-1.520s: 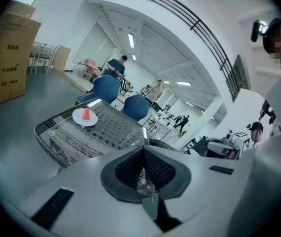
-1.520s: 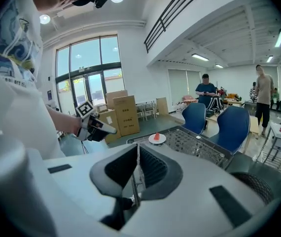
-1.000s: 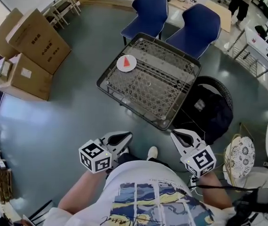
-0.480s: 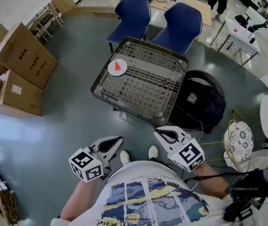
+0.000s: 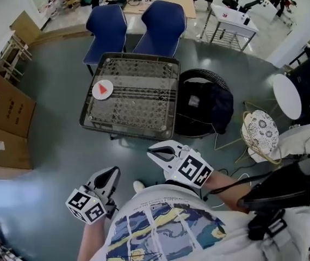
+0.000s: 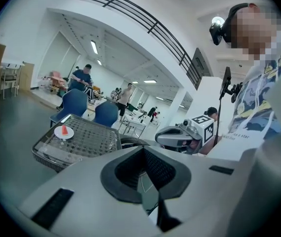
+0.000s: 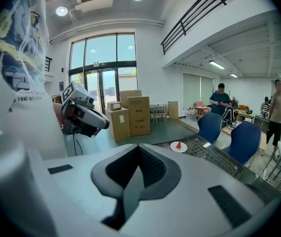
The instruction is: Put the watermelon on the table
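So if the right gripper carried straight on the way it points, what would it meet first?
Probably the floor, short of the cardboard boxes; the right gripper aims left of the table, though depth is unclear.

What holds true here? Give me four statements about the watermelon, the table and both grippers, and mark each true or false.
1. The watermelon slice lies on a white plate on the table. True.
2. The left gripper holds the watermelon. False: it is shut on nothing, away from the table.
3. Two blue chairs stand at the table's far side. True.
4. The right gripper is open. False: it is shut and empty.
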A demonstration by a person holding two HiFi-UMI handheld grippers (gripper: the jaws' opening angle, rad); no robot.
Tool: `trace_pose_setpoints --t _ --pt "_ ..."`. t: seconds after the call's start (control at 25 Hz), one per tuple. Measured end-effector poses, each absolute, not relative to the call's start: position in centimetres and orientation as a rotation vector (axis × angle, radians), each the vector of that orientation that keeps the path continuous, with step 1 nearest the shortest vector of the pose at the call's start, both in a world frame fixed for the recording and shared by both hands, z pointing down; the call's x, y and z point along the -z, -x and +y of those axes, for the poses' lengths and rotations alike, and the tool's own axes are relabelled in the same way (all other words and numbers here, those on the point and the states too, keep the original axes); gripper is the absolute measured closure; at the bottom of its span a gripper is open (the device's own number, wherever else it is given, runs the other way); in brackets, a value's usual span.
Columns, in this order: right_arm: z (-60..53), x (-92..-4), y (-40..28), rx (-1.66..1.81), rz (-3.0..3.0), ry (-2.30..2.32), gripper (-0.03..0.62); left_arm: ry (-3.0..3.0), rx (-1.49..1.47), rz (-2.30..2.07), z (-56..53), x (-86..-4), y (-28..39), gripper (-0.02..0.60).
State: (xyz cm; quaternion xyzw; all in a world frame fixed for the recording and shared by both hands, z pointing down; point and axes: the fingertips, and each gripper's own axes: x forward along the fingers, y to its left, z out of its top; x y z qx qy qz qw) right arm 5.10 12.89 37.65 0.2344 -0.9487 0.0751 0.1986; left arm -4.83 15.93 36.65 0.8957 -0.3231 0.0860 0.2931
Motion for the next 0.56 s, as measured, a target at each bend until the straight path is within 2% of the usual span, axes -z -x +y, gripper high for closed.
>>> trace_pose_setpoints --t 0.56 --pt "14.4 -37.8 -1.3 -0.209 -2.650 -0.659 0.585 -2.387 -0.237 -0.846 17.3 -37.2 8.3 0.572"
